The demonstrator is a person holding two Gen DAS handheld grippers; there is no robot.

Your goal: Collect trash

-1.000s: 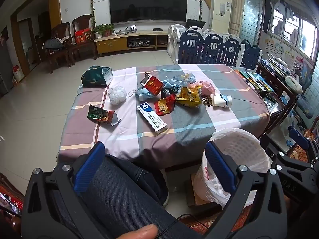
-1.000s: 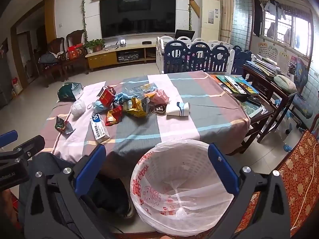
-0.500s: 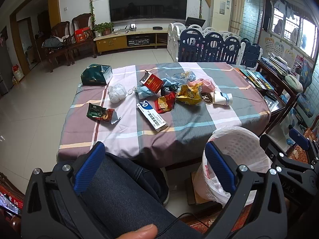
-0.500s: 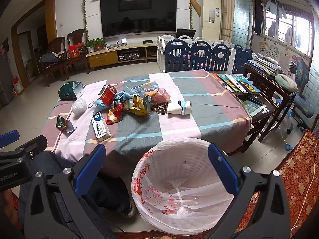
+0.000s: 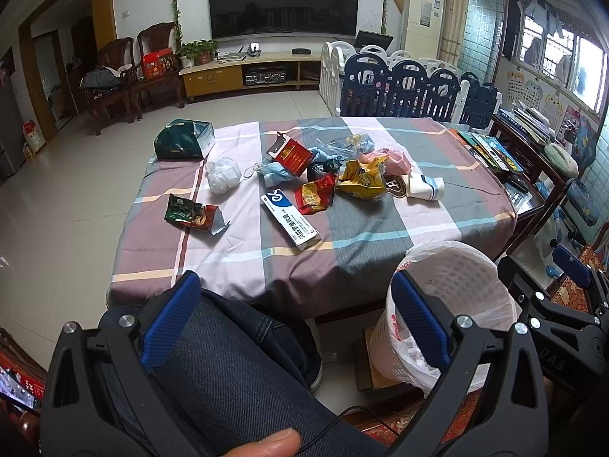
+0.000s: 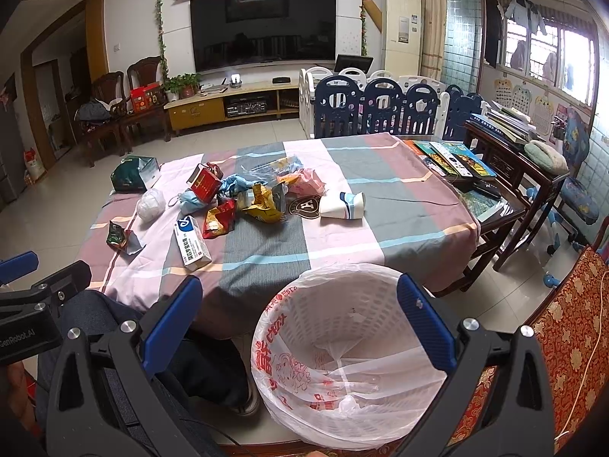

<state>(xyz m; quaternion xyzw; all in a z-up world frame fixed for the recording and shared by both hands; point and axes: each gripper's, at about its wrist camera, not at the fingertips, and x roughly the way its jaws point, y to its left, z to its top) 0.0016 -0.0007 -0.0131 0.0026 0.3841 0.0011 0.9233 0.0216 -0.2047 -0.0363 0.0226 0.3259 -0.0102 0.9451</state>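
Observation:
Trash lies scattered on a plaid-clothed table (image 5: 373, 224) (image 6: 399, 224): a white-blue toothpaste box (image 5: 290, 221) (image 6: 191, 242), a green snack wrapper (image 5: 190, 214) (image 6: 118, 236), a red packet (image 5: 314, 194), a yellow bag (image 5: 361, 181) (image 6: 264, 205), a paper cup (image 5: 424, 187) (image 6: 341, 203), a red carton (image 5: 291, 154) and a white wad (image 5: 223, 175). A white basket with a plastic liner (image 5: 453, 297) (image 6: 342, 346) stands on the floor in front of the table. My left gripper (image 5: 293, 327) hangs open above a person's denim-clad leg. My right gripper (image 6: 298, 327) is open and empty over the basket's near rim.
A dark green bag (image 5: 182, 141) sits at the table's far left corner. Books (image 6: 449, 158) cover a dark side table on the right, by a blue-white playpen fence (image 6: 380, 108). A red patterned seat (image 6: 563, 327) lies beside the basket. A TV (image 6: 262, 30) hangs on the far wall.
Both grippers have risen slightly, so the table and the basket sit a little lower in each view. Neither gripper's opening has changed and no trash has moved.

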